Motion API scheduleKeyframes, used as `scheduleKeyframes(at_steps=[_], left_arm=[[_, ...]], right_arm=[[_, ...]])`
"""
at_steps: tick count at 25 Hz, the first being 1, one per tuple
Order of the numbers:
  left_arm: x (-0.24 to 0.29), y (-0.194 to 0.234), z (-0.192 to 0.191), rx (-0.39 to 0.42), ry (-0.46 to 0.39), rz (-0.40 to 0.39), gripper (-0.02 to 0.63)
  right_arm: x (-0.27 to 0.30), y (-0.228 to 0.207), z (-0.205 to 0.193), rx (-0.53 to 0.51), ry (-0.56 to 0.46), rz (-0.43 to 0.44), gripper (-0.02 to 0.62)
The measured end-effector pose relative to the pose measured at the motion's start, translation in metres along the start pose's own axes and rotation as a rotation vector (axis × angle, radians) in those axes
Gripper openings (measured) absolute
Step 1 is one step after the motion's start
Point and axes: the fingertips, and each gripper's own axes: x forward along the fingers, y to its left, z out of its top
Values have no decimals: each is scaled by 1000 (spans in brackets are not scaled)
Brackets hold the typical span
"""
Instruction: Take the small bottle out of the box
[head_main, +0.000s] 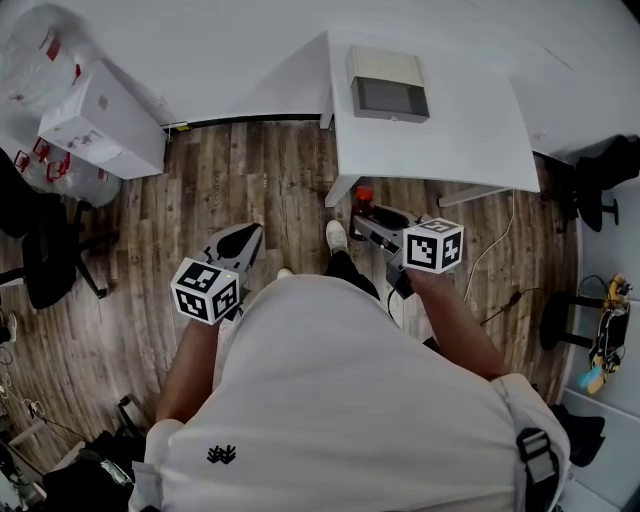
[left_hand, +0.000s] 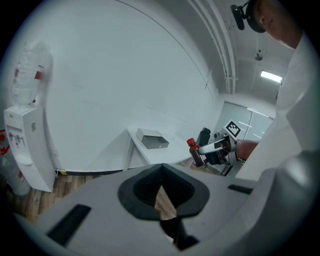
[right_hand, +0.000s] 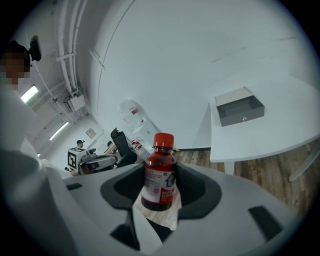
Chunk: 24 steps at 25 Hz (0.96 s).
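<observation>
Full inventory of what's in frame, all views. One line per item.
small bottle: one, dark red with red cap, upright between the right gripper's jaws
box: one, grey, open, on the table
table: one, white, by the wall
water dispenser: one, white, far left
office chair: one, black, left, on the floor
floor: wood planks
left gripper: one, grey, shut, empty
right gripper: one, grey, shut on the small bottle

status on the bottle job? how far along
Done: the small bottle is out of the box, which sits on the white table. In hand: the right tongs grip it upright, clear of the table. The left tongs are shut and empty. Left: apparently nothing, except perhaps setting it down.
</observation>
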Motion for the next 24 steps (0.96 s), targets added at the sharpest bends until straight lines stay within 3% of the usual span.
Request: scheduleKeyframes(at_steps=[24], left_arm=[[10,5,-2,-34,21,12,6]], right_arm=[[1,-22,15,14,2,-26,201]])
